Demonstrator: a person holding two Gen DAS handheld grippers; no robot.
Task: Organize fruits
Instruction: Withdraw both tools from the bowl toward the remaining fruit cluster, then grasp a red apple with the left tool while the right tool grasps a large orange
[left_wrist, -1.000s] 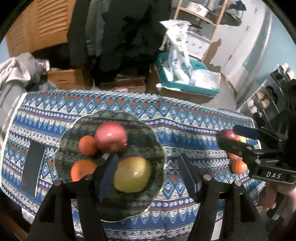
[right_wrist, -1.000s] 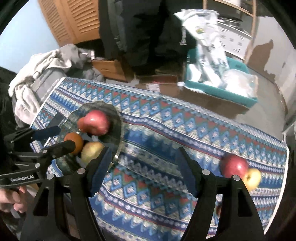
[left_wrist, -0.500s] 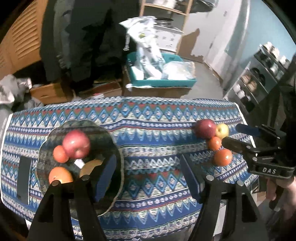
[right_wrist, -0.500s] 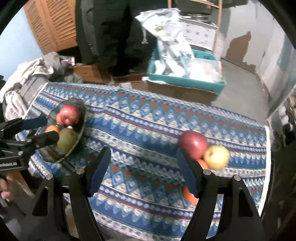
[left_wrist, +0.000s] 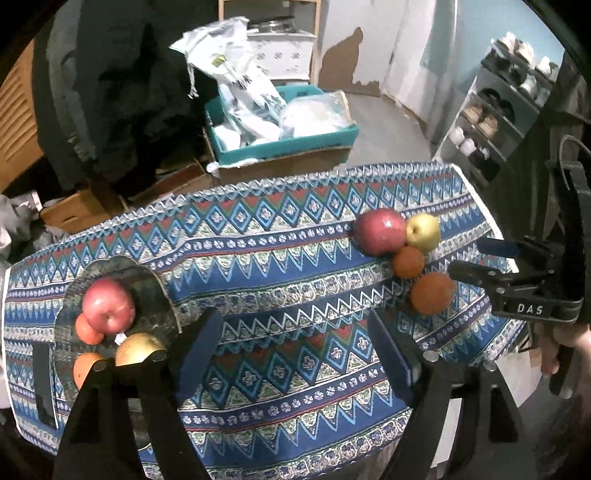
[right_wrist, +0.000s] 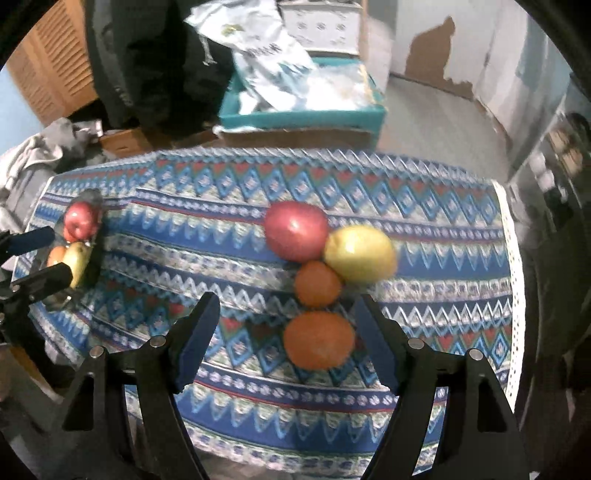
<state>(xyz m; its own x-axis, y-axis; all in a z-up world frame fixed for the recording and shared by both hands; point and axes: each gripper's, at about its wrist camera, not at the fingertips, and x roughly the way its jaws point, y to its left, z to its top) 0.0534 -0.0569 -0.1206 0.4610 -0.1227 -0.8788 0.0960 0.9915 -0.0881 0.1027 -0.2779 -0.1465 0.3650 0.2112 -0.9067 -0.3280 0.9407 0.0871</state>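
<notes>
Your left gripper (left_wrist: 295, 354) covers part of the yellow apple (left_wrist: 138, 349) on the plate (left_wrist: 147, 284), and the right view's all motion-blurred.

"DAS" stands in white letters on the right gripper (left_wrist: 480, 258) body; nothing else reads clearly.

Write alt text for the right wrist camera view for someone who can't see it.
The open right gripper hovers over a large orange on a patterned tablecloth. Behind the orange sit a smaller orange, a red apple and a yellow apple. At far left, the left gripper is beside a plate of fruit.
</notes>
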